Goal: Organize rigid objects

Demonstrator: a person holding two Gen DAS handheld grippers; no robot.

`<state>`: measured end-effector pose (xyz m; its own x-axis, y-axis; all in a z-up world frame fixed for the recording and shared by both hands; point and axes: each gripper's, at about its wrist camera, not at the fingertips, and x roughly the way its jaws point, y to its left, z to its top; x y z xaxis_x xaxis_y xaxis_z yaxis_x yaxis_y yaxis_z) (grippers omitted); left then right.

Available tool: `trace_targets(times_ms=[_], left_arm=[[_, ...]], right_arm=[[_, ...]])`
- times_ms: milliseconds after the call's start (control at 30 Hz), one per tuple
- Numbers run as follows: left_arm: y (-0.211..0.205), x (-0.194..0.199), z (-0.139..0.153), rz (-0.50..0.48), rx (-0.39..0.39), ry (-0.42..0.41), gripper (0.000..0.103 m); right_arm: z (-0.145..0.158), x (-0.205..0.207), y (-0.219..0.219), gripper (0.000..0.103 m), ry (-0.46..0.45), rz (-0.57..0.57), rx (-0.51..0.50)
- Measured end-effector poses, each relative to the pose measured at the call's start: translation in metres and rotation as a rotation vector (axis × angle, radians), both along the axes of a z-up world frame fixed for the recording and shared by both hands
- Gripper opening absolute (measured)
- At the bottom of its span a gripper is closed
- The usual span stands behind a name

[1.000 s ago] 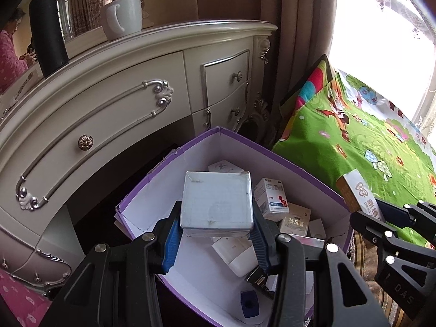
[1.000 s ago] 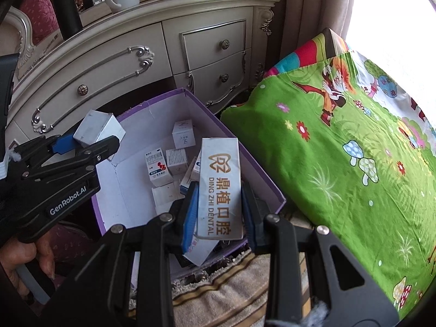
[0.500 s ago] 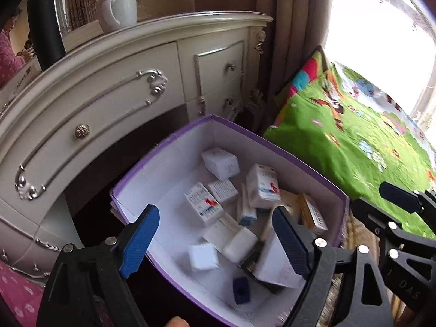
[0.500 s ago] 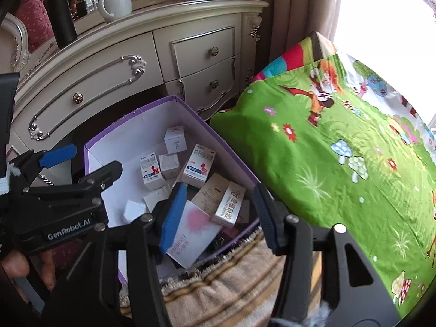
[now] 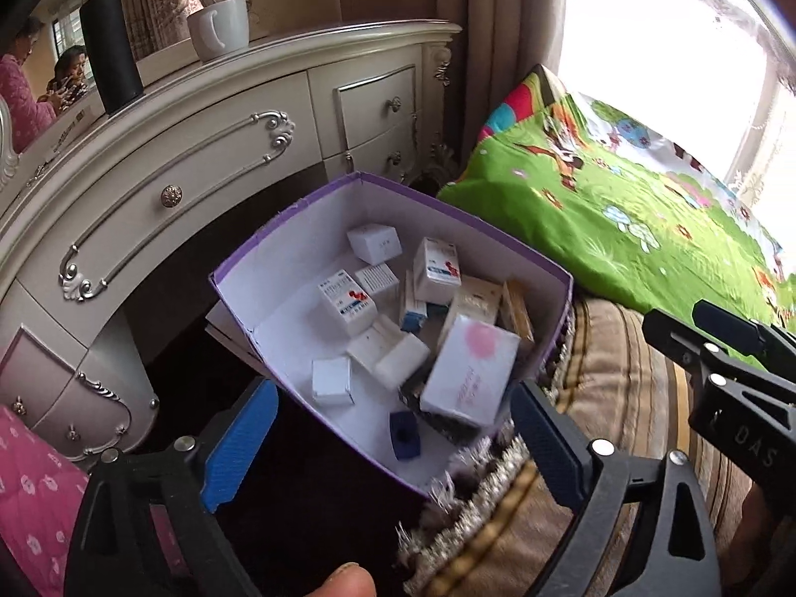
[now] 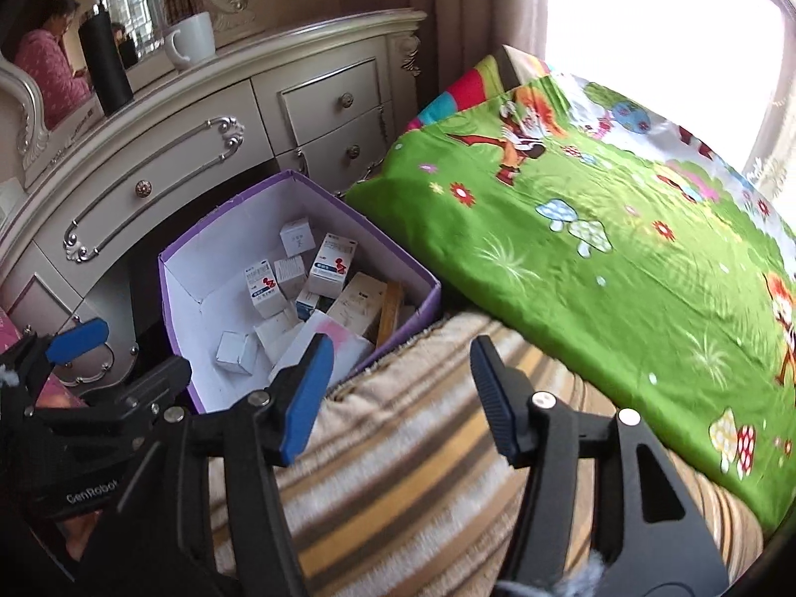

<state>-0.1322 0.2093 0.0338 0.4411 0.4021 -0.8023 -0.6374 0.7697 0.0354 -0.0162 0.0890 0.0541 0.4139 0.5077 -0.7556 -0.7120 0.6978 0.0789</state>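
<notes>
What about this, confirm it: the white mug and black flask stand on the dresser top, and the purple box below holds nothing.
Wrong on the box. The white mug and black flask do stand on the dresser, but the left wrist view shows the purple box holding many small cartons.

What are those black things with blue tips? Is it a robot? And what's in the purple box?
No robot: a person holds two grabbing tools, each with a camera looking along its fingers. One picture comes from the left claw, the other from the right claw. Both claws are opening and have nothing between their fingers. The purple box sits beside a striped blanket and a green bedcover, before a cream dresser. Inside lie many small cartons, including a white carton with a pink spot.
</notes>
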Motion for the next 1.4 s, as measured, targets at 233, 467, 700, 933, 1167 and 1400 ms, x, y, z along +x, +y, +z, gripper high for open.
trace_targets(times_ms=[233, 467, 700, 933, 1167, 1400], left_arm=[[-0.0031, -0.0036, 0.0049, 0.027, 0.041, 0.005, 0.097], [-0.0010, -0.0040, 0.0038, 0.037, 0.041, 0.013, 0.097], [-0.0035, -0.0021, 0.0007, 0.032, 0.041, 0.023, 0.097], [-0.0029, -0.0020, 0.0005, 0.032, 0.041, 0.024, 0.097], [-0.0014, -0.0019, 0.0010, 0.035, 0.042, 0.023, 0.097], [-0.0012, -0.0011, 0.0005, 0.035, 0.039, 0.026, 0.097]], right_arm=[[-0.0051, -0.0100, -0.0058, 0.063, -0.013, 0.008, -0.012], [-0.0082, -0.0107, -0.0041, 0.063, -0.006, 0.014, -0.015], [-0.0090, -0.0106, -0.0037, 0.065, -0.004, 0.014, -0.017], [-0.0093, -0.0104, -0.0040, 0.065, -0.004, 0.015, -0.017], [-0.0111, -0.0107, -0.0038, 0.065, -0.002, 0.016, -0.018], [-0.0112, -0.0103, -0.0033, 0.065, 0.000, 0.015, -0.019]])
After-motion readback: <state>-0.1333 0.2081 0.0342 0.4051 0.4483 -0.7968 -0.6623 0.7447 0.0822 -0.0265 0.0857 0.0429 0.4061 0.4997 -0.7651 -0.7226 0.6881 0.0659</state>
